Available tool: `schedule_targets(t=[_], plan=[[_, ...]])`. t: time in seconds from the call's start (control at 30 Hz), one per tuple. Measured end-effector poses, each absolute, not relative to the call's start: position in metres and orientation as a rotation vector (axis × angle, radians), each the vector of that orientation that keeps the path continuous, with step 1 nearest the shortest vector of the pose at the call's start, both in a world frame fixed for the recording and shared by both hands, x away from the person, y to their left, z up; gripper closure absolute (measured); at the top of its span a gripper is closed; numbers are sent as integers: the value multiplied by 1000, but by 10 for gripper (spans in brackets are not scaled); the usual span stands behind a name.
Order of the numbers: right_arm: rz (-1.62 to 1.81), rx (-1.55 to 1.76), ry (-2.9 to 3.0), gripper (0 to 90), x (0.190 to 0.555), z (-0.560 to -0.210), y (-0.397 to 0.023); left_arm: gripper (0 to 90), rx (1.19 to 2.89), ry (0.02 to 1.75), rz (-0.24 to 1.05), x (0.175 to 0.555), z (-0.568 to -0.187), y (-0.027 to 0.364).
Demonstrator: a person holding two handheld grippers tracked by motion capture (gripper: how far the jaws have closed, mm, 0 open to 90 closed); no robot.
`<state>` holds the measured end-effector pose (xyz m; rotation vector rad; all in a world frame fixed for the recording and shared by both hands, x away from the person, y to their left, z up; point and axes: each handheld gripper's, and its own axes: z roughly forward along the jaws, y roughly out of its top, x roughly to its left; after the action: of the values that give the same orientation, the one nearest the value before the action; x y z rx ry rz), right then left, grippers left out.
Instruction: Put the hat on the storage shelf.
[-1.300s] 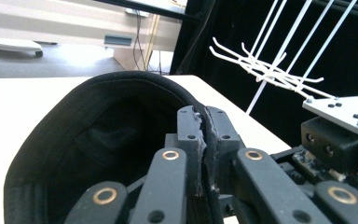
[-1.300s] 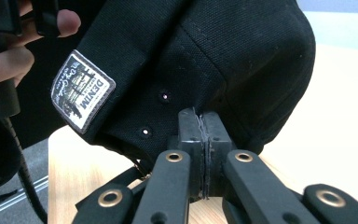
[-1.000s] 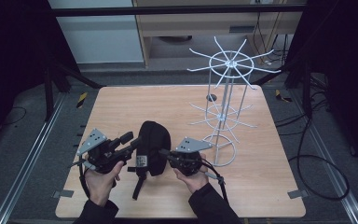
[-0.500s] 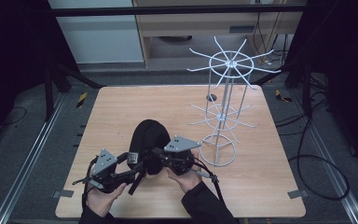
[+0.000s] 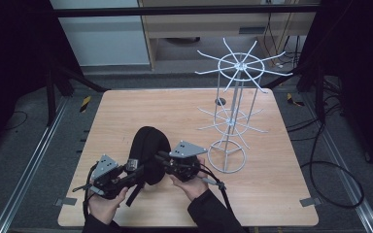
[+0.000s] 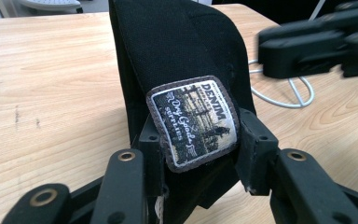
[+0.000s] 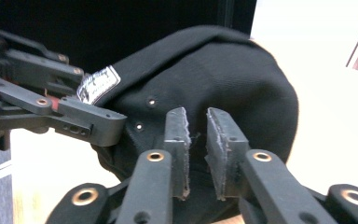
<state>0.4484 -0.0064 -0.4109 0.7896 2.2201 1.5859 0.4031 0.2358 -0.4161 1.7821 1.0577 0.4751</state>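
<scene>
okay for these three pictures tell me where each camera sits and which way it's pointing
High view: above the person's table edge, looking forward and down on the black cap, wire rack, both hands.
Left gripper view: rides the left claw, facing the cap's patch between its jaws.
Right gripper view: rides the right claw, pinching cap fabric.
Shared: both gripper views show the cap and the opposite claw.

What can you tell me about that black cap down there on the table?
The black cap is soft woven fabric with small metal eyelets and a stitched patch reading "DENIM". It sits near the table's front edge. The left gripper clamps it at the patch; the right gripper pinches a fold of its side.
</scene>
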Motion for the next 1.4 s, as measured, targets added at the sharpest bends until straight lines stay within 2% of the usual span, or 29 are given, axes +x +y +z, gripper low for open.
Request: schedule_targets(t=[0.17, 0.43, 0.7, 0.83, 1.07, 1.4], plan=[[1560, 846, 2187, 684, 453, -421, -18, 595, 1770, 1071, 473, 407, -418, 242], [1483, 911, 2186, 569, 467, -457, -6, 594, 1758, 1082, 465, 409, -420, 248], [1496, 920, 2209, 611, 478, -471, 5, 594, 1766, 1074, 455, 411, -421, 249], [1487, 937, 2235, 746, 480, -474, 5, 595, 1769, 1073, 455, 411, -421, 250], [1512, 918, 2241, 751, 477, -466, -2, 587, 1724, 1084, 448, 412, -418, 259], [1504, 873, 2258, 753, 463, -436, -9, 476, 1691, 1168, 531, 415, -421, 274]])
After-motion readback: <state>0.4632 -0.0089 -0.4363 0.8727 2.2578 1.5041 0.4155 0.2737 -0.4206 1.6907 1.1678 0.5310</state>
